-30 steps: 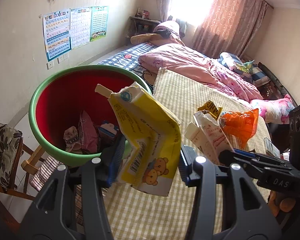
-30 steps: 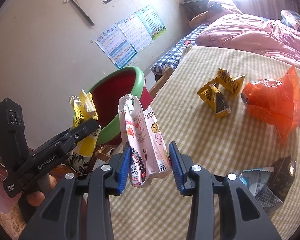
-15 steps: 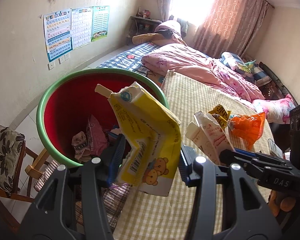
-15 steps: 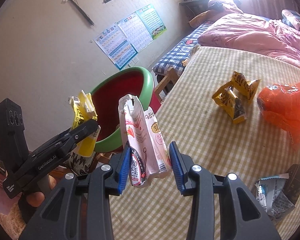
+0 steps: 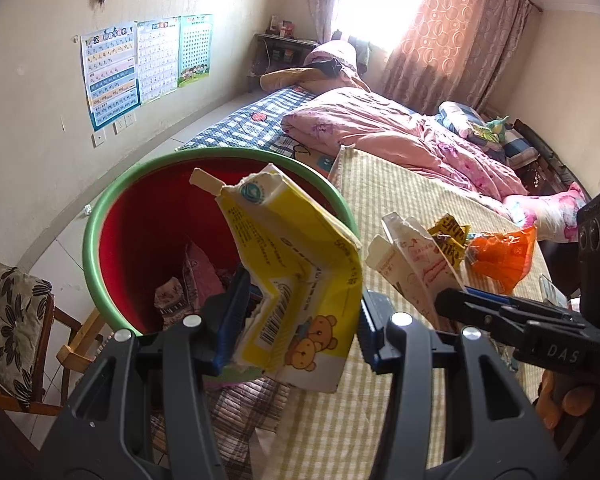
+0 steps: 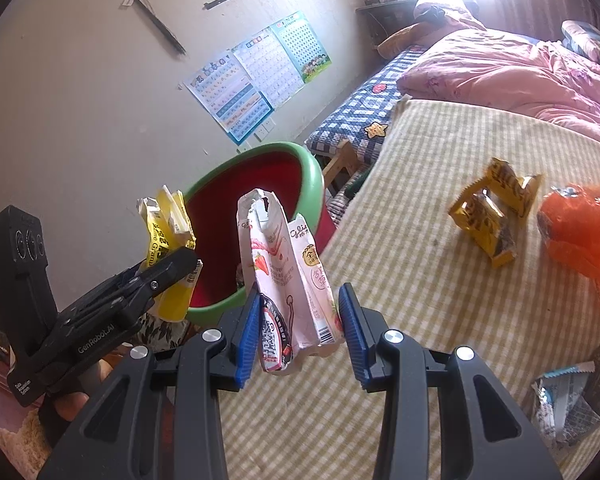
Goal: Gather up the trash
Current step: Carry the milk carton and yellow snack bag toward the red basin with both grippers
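Observation:
My left gripper is shut on a crumpled yellow carton with bear pictures and holds it up beside the rim of a red bin with a green rim that has several wrappers inside. My right gripper is shut on a torn pink strawberry carton, over the checked bed cover, just right of the bin. The yellow carton and the left gripper show at the left of the right wrist view.
On the yellow checked bed cover lie yellow snack wrappers, an orange plastic bag and a silver-blue wrapper. A pink quilt lies beyond. A wooden chair with a patterned cushion stands left of the bin.
Both grippers have moved left toward the bin with their cartons. The bin now sits larger and nearer the centre in the left wrist view.

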`<control>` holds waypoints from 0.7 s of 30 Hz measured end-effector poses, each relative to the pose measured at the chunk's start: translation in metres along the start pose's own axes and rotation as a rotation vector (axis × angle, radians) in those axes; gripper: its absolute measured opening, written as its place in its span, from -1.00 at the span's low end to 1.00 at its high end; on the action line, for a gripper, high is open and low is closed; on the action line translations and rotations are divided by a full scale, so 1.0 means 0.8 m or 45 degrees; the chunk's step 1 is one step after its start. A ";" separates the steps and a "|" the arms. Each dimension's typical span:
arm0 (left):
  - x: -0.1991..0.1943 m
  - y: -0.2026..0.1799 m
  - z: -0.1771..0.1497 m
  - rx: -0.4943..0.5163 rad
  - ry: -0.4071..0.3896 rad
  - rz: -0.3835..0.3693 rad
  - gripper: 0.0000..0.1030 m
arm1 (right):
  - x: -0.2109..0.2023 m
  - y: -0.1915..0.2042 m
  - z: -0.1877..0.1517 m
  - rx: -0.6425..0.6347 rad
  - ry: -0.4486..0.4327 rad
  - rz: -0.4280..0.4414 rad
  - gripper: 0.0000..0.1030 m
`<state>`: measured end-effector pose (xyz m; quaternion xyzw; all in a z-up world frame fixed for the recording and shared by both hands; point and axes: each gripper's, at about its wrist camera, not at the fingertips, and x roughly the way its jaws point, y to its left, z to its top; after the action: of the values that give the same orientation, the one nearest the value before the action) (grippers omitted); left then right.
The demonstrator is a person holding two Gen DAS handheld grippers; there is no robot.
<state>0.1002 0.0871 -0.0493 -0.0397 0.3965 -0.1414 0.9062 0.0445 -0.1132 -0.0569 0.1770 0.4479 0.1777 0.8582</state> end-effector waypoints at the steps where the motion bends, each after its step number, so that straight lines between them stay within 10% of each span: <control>1: 0.001 0.003 0.002 -0.002 0.000 0.000 -0.09 | 0.003 0.002 0.002 0.000 0.001 0.001 -0.27; 21: 0.029 0.036 0.016 0.028 0.042 0.005 -0.09 | 0.039 0.017 0.019 0.014 -0.004 -0.016 -0.25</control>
<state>0.1312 0.1071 -0.0624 -0.0266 0.4098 -0.1445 0.9003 0.0719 -0.0891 -0.0646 0.1792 0.4485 0.1697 0.8590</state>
